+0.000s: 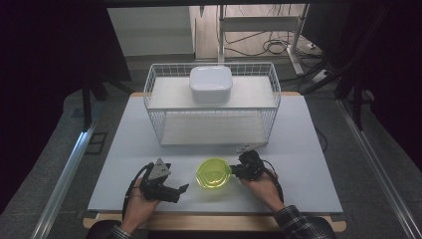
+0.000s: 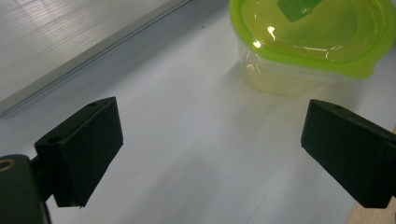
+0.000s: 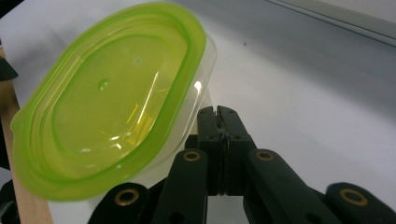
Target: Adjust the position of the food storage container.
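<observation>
Green-lidded container (image 1: 213,173) sits on the near middle of the surface (image 1: 308,164), in front of the wire basket (image 1: 213,102), which carries a white lidded box (image 1: 210,83) on its top shelf. Right tongs (image 3: 218,112) are pressed together with nothing between them, tips against the container's right side just under the lid rim, probably to nudge it rather than grab it. Left tongs (image 2: 210,154) stand wide apart and empty, just left of the container, likely waiting to steady or receive it.
</observation>
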Demonstrator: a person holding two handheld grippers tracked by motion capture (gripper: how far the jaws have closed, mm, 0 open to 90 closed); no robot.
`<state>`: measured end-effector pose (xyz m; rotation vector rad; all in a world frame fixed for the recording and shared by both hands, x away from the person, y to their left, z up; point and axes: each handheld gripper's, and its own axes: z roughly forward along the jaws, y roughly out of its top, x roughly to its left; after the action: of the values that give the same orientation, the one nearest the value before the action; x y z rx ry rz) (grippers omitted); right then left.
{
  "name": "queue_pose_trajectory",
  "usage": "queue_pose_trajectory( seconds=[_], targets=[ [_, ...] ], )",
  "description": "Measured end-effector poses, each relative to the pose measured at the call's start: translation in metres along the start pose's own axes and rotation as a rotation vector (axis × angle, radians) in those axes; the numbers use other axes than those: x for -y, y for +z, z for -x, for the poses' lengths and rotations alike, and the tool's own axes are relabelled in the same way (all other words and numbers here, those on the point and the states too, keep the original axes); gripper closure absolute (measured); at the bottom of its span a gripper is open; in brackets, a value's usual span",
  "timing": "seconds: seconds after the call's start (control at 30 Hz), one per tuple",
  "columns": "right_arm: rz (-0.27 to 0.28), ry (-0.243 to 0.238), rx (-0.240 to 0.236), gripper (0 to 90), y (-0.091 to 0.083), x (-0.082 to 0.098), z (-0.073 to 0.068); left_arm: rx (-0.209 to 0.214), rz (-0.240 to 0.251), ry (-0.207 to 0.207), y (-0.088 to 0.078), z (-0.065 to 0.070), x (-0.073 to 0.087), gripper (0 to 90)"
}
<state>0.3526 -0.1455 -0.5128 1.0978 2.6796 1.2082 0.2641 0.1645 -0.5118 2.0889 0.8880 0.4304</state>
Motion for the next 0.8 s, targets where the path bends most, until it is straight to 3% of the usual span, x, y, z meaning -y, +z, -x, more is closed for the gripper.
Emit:
queue_pose_trajectory(
  seconds=[0.23, 0.5, 0.8],
  targets=[
    [-0.012, -0.011, -0.021, 89.0, 0.013, -0.006, -0.004, 0.002, -0.002, 0.003, 0.0, 0.001, 0.0, 5.1],
    [-0.009, -0.017, -0.011, 88.9, 0.02, -0.011, -0.002, 0.005, -0.005, 0.008, 0.0, 0.001, 0.0, 5.1],
    [0.01, -0.071, 0.099, 80.4, 0.004, -0.009, 0.006, 0.005, -0.006, 0.005, 0.0, 0.0, 0.0, 5.1]
  ],
)
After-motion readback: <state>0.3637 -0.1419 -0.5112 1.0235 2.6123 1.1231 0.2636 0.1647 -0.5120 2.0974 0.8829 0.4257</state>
